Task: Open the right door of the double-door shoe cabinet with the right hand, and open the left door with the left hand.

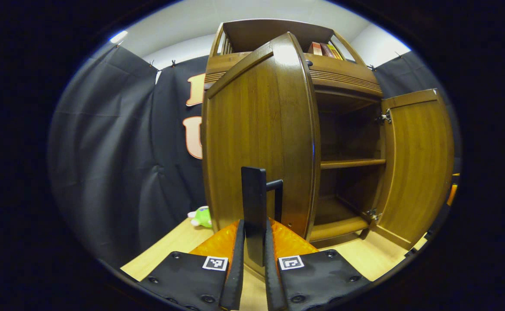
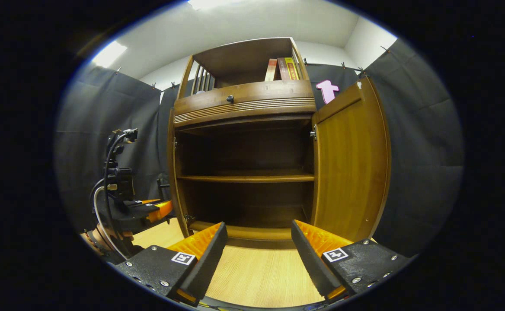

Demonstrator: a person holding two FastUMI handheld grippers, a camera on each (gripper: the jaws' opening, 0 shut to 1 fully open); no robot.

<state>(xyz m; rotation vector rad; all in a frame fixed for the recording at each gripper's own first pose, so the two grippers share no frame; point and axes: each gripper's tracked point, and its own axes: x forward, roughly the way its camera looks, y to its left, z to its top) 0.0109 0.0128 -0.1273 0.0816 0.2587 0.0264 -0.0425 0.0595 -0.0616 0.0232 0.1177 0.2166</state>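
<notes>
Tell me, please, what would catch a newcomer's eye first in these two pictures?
Probably the wooden shoe cabinet standing wide open, its dark shelves bare, with the right door swung out at the right. In the left gripper view, the left gripper is clamped on the black handle of the left door, looming close. Books stand on top.

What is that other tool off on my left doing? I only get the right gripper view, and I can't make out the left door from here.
Observer: The left tool is shut on the left door's black handle, with both fingers pressing on it.
Operator: Is that door open at all?
Observer: Yes, the left door stands swung well out from the cabinet front.
Operator: Is anything tucked beside the cabinet?
Observer: A small green soft toy lies on the wooden surface next to that door.
</notes>
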